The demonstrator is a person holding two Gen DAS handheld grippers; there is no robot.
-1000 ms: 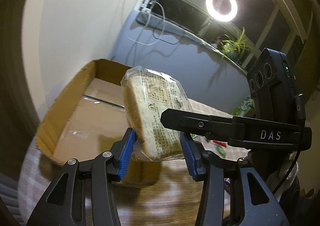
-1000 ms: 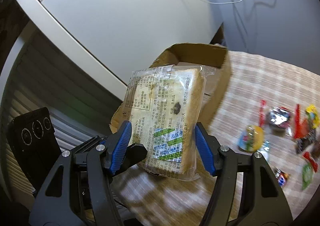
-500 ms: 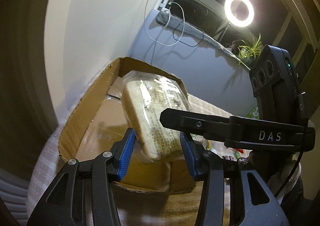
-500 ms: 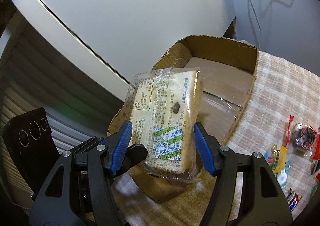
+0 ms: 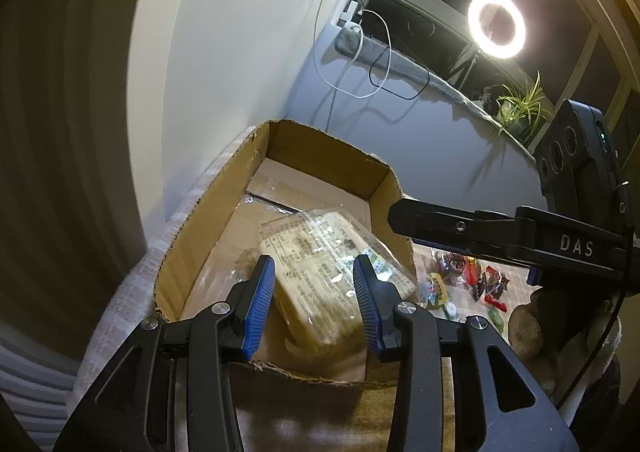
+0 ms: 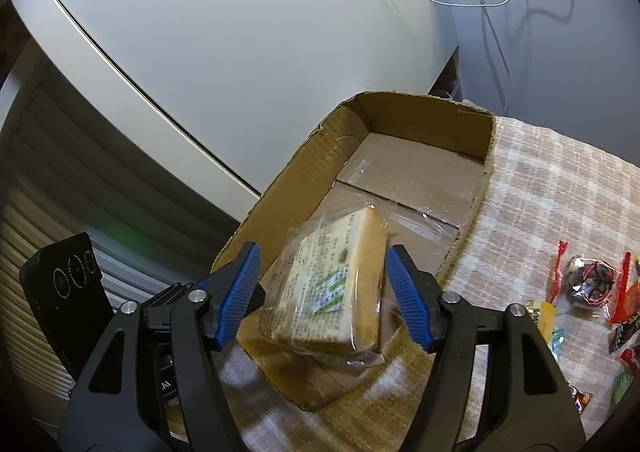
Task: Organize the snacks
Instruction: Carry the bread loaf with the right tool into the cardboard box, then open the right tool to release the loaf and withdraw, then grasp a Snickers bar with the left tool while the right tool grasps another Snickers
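A clear-wrapped pack of sliced bread [image 5: 320, 276] lies tilted in the near end of an open cardboard box [image 5: 224, 204]. It also shows in the right wrist view [image 6: 332, 288], in the same box [image 6: 288, 180]. My left gripper [image 5: 314, 304] is open with its blue pads either side of the bread, a gap on both sides. My right gripper [image 6: 324, 300] is open too, its pads clear of the bread. The far half of the box floor is bare.
Several small wrapped snacks [image 6: 588, 284] lie on the checked tablecloth [image 6: 540, 188] to the right of the box; they also show in the left wrist view [image 5: 468, 280]. A white wall and hanging cables stand behind the box.
Both grippers have opened and let go of the bread pack, which has dropped from above the box rim into the box. Both views have tilted down toward the box.
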